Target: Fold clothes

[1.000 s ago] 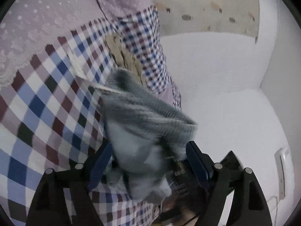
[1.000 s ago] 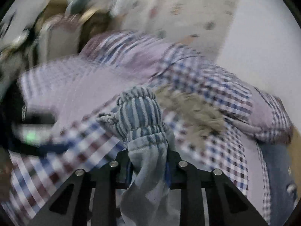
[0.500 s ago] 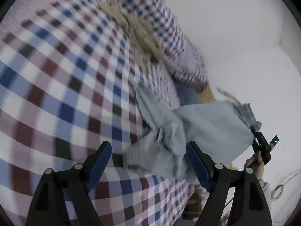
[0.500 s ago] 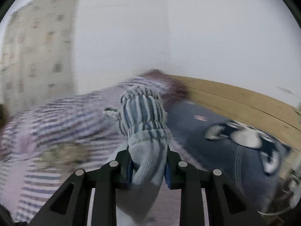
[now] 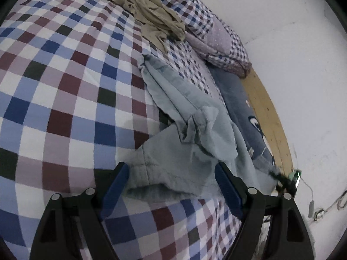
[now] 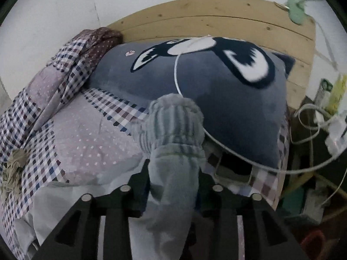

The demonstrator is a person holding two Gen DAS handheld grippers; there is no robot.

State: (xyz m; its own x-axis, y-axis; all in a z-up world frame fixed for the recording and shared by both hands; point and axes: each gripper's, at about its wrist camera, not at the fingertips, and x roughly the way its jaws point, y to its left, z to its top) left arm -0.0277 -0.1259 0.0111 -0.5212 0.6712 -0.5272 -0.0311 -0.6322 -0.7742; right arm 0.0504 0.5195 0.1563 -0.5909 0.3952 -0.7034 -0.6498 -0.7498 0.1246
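Bed was pretty crowded. A crumpled beige garment (image 5: 149,15) sat further up the checkered bedspread (image 5: 54,82), well apart from the piece being worked on, and a folded patchwork quilt (image 6: 54,82) was bunched along the wall side. A big dark blue pillow (image 6: 206,91) with a cartoon eye print leaned on the wooden headboard (image 6: 216,19), with a white cable (image 6: 176,73) looped right across it and trailing off to the cluttered side of the bed.

The light blue garment (image 5: 184,130) lay on the bedspread, stretched long from its narrow end near the beige garment down toward the grippers, running roughly alongside the pillow.

The left gripper (image 5: 173,184) had its fingers spread wide, with a rumpled edge of the fabric lying loose between them. The right gripper (image 6: 173,173) was squeezed tight on the striped cuff (image 6: 173,119), which poked out past the fingertips toward the pillow.
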